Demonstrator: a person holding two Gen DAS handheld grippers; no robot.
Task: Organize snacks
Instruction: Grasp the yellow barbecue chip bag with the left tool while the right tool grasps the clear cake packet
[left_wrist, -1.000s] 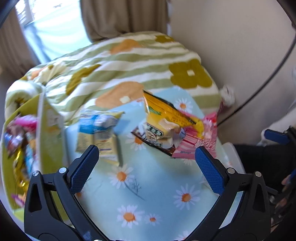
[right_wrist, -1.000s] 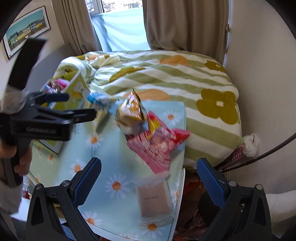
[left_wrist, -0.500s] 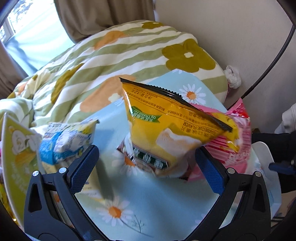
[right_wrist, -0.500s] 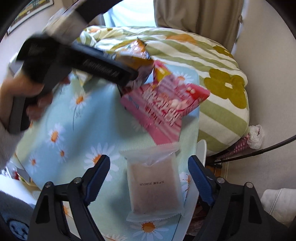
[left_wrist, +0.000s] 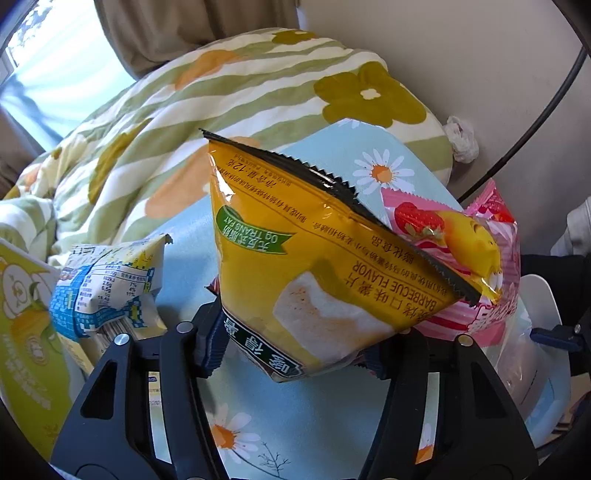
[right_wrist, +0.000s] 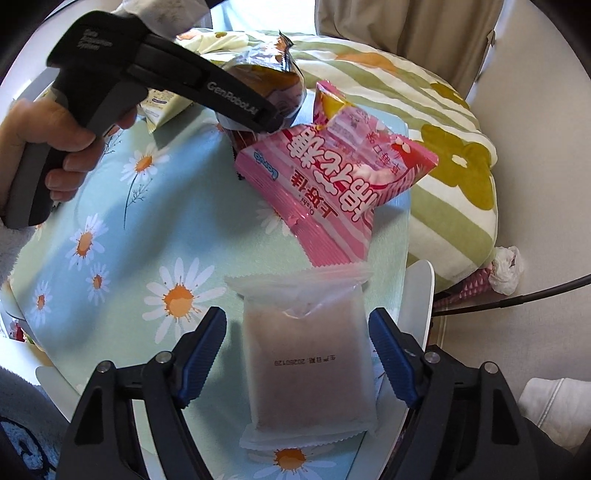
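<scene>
My left gripper (left_wrist: 291, 350) has its jaws closed in on the lower end of a yellow barbecue-flavour chip bag (left_wrist: 314, 266); it also shows in the right wrist view (right_wrist: 266, 81), held by the black left gripper (right_wrist: 258, 118). A pink strawberry snack bag (right_wrist: 332, 184) lies just behind it (left_wrist: 487, 302). My right gripper (right_wrist: 297, 354) is open, its blue pads on either side of a frosted white packet (right_wrist: 310, 369) on the daisy tablecloth (right_wrist: 110, 240), not touching it.
A blue-and-white snack packet (left_wrist: 107, 291) lies at left beside a green carton box (left_wrist: 26, 332). A striped flowered quilt (left_wrist: 221, 92) lies behind the table. A black cable (right_wrist: 517, 299) and crumpled paper (right_wrist: 506, 269) are on the floor at right.
My left gripper has closed in on the yellow chip bag. My right gripper has moved down and forward, so the frosted packet now sits between its open fingers.
</scene>
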